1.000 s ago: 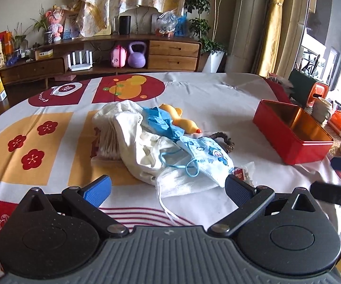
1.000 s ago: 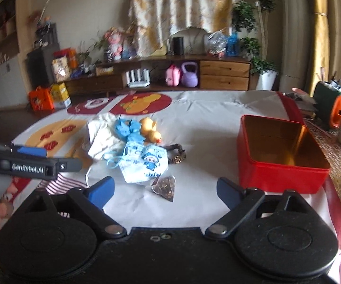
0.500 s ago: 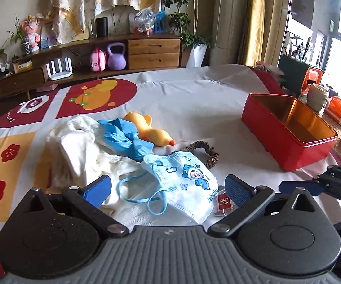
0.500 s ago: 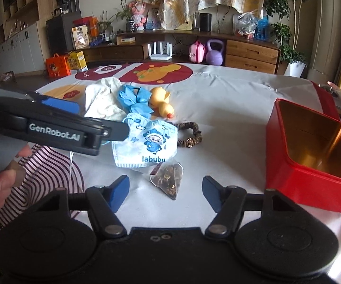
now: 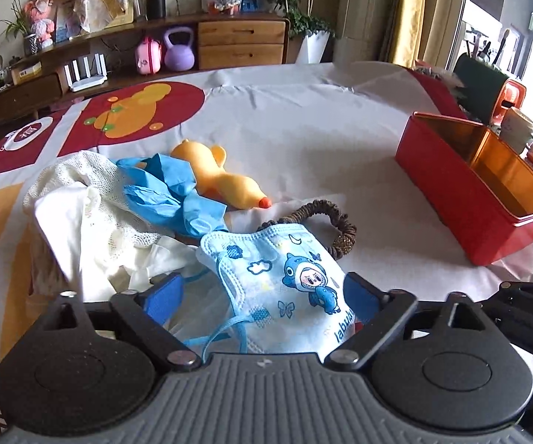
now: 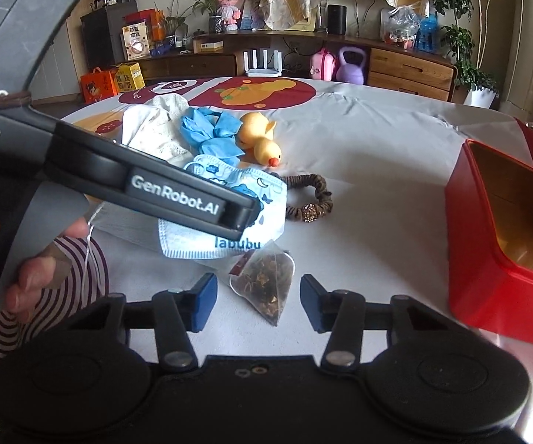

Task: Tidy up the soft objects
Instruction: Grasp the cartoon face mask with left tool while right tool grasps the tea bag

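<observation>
Tablecloth bears a teabag between spread right tongs; spread left tongs straddle mask.

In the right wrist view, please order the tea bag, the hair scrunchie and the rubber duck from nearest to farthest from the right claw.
1. Tea bag, between the open right claw tips.
2. Hair scrunchie, farther ahead, mid-table.
3. Rubber duck, farthest, beside the blue gloves.

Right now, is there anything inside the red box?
No, in the left wrist view the red box sits open on the table, showing only its bare golden inside, while the toy duck and mask lie outside it.
</observation>
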Tool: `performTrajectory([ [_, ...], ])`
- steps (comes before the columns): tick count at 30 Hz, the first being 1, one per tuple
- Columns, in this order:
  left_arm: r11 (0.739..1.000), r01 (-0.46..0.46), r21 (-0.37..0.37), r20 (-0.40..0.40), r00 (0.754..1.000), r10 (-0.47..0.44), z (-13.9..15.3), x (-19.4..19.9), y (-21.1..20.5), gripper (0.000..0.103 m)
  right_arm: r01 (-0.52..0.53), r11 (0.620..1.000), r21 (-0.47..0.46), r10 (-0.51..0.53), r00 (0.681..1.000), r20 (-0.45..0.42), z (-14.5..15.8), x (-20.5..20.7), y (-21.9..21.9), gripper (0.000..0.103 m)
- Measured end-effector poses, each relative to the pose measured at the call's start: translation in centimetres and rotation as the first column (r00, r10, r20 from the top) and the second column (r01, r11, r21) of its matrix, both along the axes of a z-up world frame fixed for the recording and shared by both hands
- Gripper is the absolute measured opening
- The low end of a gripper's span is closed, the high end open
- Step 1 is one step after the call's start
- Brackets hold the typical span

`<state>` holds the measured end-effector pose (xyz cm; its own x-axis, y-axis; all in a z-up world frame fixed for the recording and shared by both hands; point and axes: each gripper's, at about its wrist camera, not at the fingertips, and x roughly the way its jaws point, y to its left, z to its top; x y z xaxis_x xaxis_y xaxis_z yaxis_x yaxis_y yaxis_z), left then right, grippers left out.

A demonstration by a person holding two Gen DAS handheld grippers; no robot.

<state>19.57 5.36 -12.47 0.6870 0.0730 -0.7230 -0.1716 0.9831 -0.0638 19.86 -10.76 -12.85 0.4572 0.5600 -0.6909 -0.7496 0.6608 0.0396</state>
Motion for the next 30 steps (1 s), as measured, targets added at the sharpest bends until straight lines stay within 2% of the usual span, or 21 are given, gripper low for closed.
performTrajectory([
  [3,1.000,0.006,0.002,-0.021,1.000,-0.006,-0.5,0.5,-0.1,0.080,0.003,1.000,0.000,-0.003,1.000,0.000,-0.3,0.2,0.2,0.045],
  [4,1.000,0.009,0.007,-0.024,1.000,-0.009,-0.6,0.7,-0.2,0.073,0.005,1.000,0.001,-0.005,1.000,0.001,-0.3,0.2,0.3,0.043],
  [8,0.999,0.011,0.032,-0.011,1.000,-0.011,-0.6,0.6,-0.5,0.060,0.016,1.000,0.003,-0.016,1.000,-0.001,-0.5,0.3,0.3,0.036],
  [10,0.999,0.016,0.044,-0.006,1.000,-0.016,-0.5,0.6,-0.7,0.046,0.019,1.000,0.003,-0.019,1.000,-0.007,-0.6,0.4,0.3,0.030],
  [12,0.998,0.024,0.065,0.004,1.000,-0.025,-0.5,0.5,-0.9,0.037,0.024,1.000,0.011,-0.024,1.000,-0.010,-0.5,0.4,0.1,0.027],
  [15,0.995,0.037,0.090,0.026,0.999,-0.040,-0.3,0.3,-1.3,0.029,0.031,0.999,0.025,-0.031,0.999,-0.011,-0.4,0.4,0.0,0.021],
  [16,0.994,0.039,0.103,0.034,0.998,-0.043,-0.3,0.2,-1.4,0.021,0.035,0.999,0.027,-0.034,0.999,-0.012,-0.4,0.4,0.0,0.020],
  [17,0.992,0.042,0.120,0.044,0.998,-0.047,-0.1,0.0,-1.6,0.018,0.037,0.999,0.028,-0.036,0.999,-0.015,-0.4,0.4,-0.1,0.020],
  [24,0.985,0.077,0.157,0.090,0.992,-0.092,0.2,-0.4,-2.3,0.006,0.067,0.997,0.029,-0.067,0.998,-0.007,-0.3,0.1,-0.4,0.012],
  [30,0.988,0.086,0.130,0.103,0.990,-0.099,0.3,-0.5,-2.3,0.003,0.111,0.993,0.037,-0.111,0.994,0.009,0.5,-0.4,-1.7,0.009],
])
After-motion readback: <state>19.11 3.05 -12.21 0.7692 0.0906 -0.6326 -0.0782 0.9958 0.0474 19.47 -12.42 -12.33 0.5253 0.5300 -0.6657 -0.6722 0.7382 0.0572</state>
